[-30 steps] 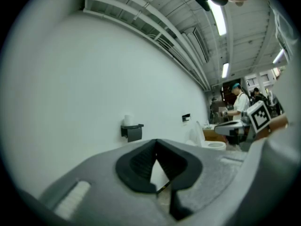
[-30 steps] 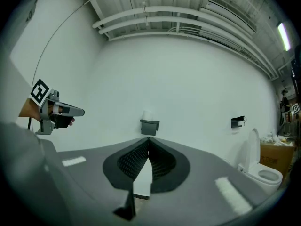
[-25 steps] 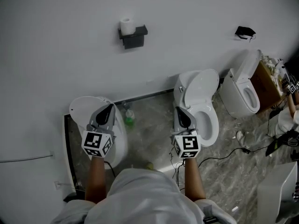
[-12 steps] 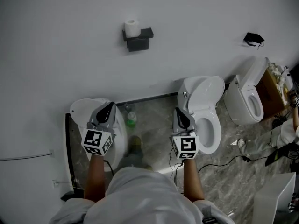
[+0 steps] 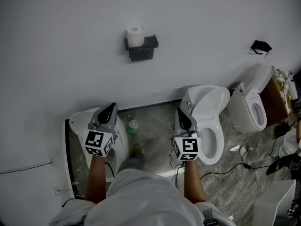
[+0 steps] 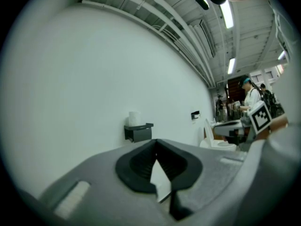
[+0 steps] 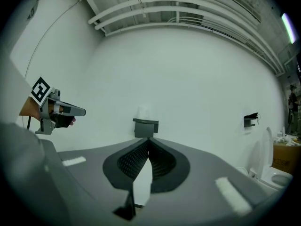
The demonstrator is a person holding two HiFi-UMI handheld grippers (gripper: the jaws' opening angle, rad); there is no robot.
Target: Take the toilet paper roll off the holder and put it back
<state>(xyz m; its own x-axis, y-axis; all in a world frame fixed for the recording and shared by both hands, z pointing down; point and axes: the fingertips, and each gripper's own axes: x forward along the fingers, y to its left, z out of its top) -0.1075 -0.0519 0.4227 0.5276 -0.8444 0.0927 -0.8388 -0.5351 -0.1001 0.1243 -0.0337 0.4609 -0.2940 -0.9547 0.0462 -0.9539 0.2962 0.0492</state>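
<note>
Both forearms held level, grey left gripper (image 5: 112, 106) and right gripper (image 5: 180, 112), fingers pressed together (empty), white toilet paper roll (image 5: 135, 36) on black holder (image 5: 142, 52), nearer than before.

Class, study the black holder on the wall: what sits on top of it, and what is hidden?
A white toilet paper roll stands upright on top of the black holder. The roll's underside and the holder's inside are hidden.

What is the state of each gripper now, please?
Left gripper: closed, holding nothing.
Right gripper: closed, holding nothing.
</note>
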